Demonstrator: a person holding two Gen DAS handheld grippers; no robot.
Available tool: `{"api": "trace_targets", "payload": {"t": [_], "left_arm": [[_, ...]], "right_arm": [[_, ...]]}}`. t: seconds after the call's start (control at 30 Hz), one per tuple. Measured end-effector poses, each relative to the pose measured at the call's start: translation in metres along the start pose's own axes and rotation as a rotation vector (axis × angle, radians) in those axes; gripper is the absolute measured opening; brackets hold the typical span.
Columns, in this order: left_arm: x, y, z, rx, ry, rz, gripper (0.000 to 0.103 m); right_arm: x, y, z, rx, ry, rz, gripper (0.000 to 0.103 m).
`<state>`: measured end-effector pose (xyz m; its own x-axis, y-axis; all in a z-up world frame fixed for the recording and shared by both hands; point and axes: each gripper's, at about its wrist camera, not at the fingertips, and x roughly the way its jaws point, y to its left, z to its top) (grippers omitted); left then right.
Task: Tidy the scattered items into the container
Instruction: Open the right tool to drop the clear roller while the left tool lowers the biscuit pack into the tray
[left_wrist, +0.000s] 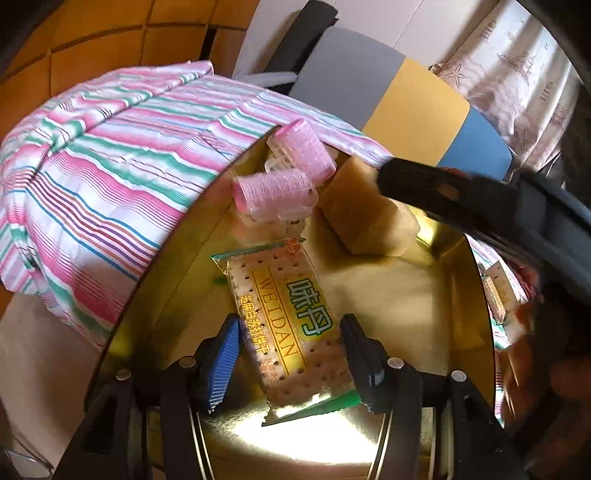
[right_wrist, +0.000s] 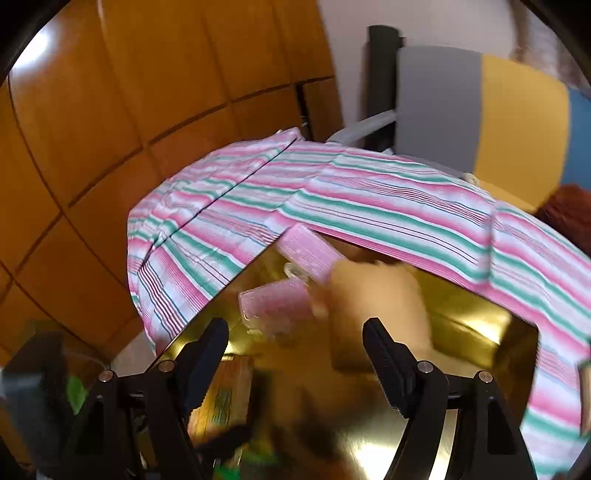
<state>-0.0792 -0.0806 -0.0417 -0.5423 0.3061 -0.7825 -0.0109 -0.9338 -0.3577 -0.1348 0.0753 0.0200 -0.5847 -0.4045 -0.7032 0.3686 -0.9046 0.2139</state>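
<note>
cracker pack (left_wrist: 284, 325) flat in gold tin (left_wrist: 424, 295) (rollers (left_wrist: 275, 195) near rim) — left gripper (left_wrist: 290, 354) spread

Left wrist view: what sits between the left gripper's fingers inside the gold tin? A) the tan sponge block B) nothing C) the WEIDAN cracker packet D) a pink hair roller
C: the WEIDAN cracker packet lies on the floor of the gold tin between the spread fingers of the left gripper; the pink hair rollers and the tan block sit farther back.

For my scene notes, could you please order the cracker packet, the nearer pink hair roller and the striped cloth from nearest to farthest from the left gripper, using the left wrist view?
1. Cracker packet, lying between the left gripper's open fingers.
2. Nearer pink roller, ahead in the gold tin.
3. Striped cloth, outside the tin, to the left.
</note>
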Motion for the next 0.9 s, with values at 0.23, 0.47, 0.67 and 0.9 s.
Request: {"api": "trace_targets", "payload": {"t": [0.23, 0.47, 0.67, 0.9], "left_arm": [[0.016, 0.003, 0.019, -0.048, 0.007, 0.027, 0.056], [0.006, -0.008, 0.032, 0.068, 0.006, 0.072, 0.064], [-0.012, 0.003, 0.036, 0.066, -0.015, 0.083, 0.065], [-0.032, 0.024, 0.045, 0.005, -0.100, 0.081, 0.065]], "right_arm": [[-0.026, -0.011, -0.018, 0.066, -0.046, -0.003, 0.076], [-0.045, -0.023, -0.025, 0.100, -0.080, -0.013, 0.076], [-0.040, -0.020, -0.033, 0.056, -0.039, -0.016, 0.073], [-0.010, -0.002, -0.038, -0.065, 0.064, -0.012, 0.054]]}}
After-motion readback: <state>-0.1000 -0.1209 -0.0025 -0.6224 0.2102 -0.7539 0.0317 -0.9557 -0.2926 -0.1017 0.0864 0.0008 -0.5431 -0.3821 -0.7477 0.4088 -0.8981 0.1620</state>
